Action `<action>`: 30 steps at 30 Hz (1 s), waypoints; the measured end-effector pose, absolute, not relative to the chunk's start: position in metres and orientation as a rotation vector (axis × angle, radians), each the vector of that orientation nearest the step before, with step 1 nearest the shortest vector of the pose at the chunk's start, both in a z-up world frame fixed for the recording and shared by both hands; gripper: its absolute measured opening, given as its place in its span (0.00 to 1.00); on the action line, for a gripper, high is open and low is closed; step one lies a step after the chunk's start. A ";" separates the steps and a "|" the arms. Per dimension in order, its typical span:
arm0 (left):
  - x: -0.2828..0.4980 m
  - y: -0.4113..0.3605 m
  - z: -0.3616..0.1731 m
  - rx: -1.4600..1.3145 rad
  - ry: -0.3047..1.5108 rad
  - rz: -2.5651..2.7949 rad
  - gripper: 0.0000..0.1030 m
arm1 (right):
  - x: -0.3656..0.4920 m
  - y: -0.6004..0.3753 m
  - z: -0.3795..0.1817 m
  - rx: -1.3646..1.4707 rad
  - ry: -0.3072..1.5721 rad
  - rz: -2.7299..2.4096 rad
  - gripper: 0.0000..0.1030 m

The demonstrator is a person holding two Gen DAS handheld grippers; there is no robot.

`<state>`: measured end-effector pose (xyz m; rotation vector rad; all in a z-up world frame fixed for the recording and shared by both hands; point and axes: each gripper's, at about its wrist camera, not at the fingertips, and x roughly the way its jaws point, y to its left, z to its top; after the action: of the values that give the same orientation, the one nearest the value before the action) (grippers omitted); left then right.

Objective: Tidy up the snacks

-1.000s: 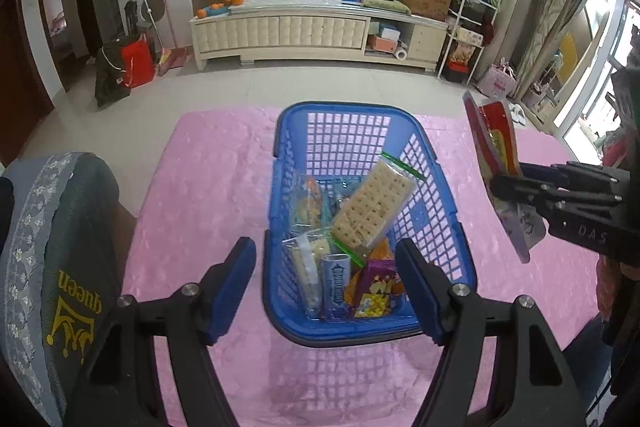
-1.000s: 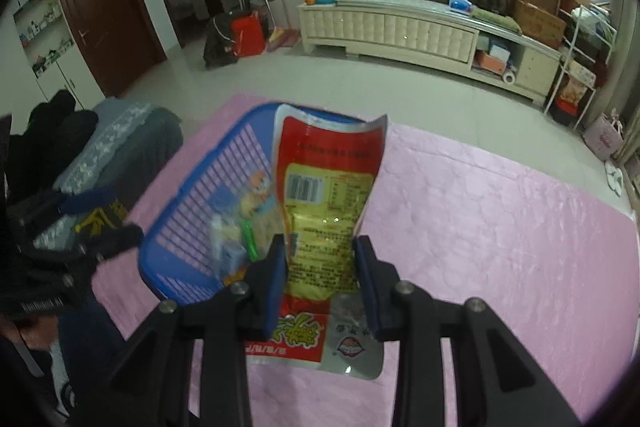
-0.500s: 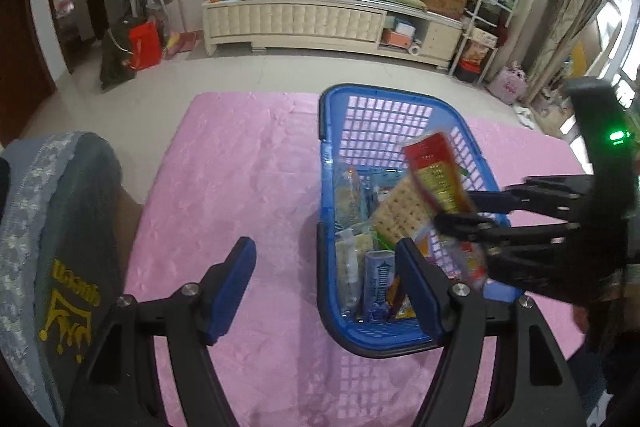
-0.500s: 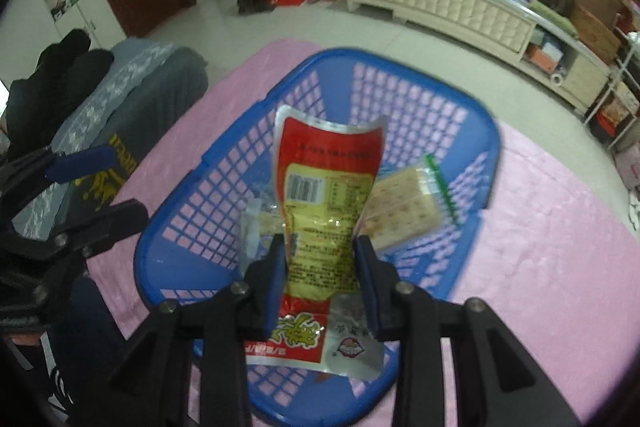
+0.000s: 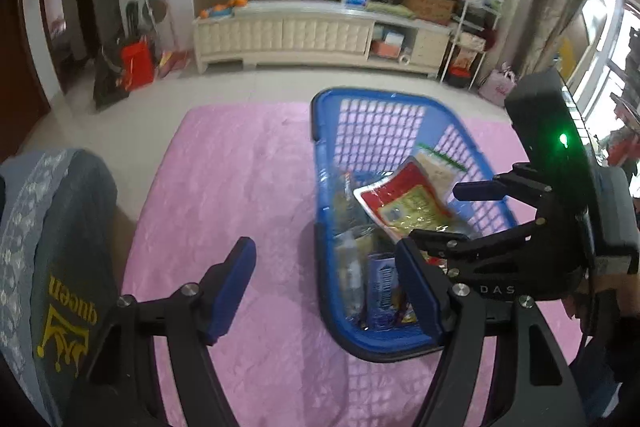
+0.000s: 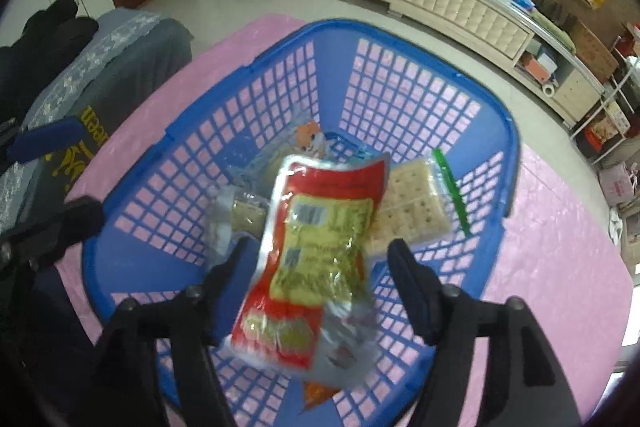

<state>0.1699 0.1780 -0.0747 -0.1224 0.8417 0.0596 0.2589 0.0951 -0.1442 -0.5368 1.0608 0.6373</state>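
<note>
A blue plastic basket [image 5: 376, 115] [image 6: 404, 67] stands on the pink tablecloth and holds several snacks. A red and yellow snack pouch [image 6: 316, 259] [image 5: 408, 205] lies loose, blurred, over the basket between my right gripper's [image 6: 324, 279] spread fingers, on top of a cracker pack [image 6: 412, 203] and other packets. My right gripper also shows in the left wrist view [image 5: 452, 215], over the basket's right side. My left gripper [image 5: 328, 291] is open and empty, low over the cloth at the basket's near left edge.
The pink tablecloth [image 5: 240, 187] covers the table. A grey chair back with yellow print [image 5: 52, 259] stands at the left. A white cabinet [image 5: 304, 35] and shelves stand far behind on the floor.
My right gripper moved over the basket, opened and let go of the red and yellow pouch, which now drops into the basket. My left gripper shifted a little to the left.
</note>
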 end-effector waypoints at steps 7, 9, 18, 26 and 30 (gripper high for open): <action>0.137 0.146 -0.050 -0.103 0.711 0.086 0.68 | 0.221 0.039 -0.104 -0.364 0.959 0.625 0.83; 0.128 0.136 -0.042 -0.099 0.685 0.094 0.68 | 0.209 0.020 -0.096 -0.318 0.943 0.600 0.83; 0.080 0.084 -0.007 -0.078 0.572 0.014 0.70 | 0.158 -0.037 -0.047 -0.245 0.805 0.532 0.91; 0.033 0.050 0.024 -0.041 0.413 0.027 0.92 | 0.094 -0.079 0.008 -0.169 0.561 0.449 1.00; 0.023 0.042 0.028 -0.055 0.392 0.011 1.00 | 0.075 -0.091 0.018 -0.165 0.518 0.403 1.00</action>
<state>0.0234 0.0417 0.0275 -0.0549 0.3920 0.0114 0.0747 -0.0914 0.0182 -0.1647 0.5180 0.4029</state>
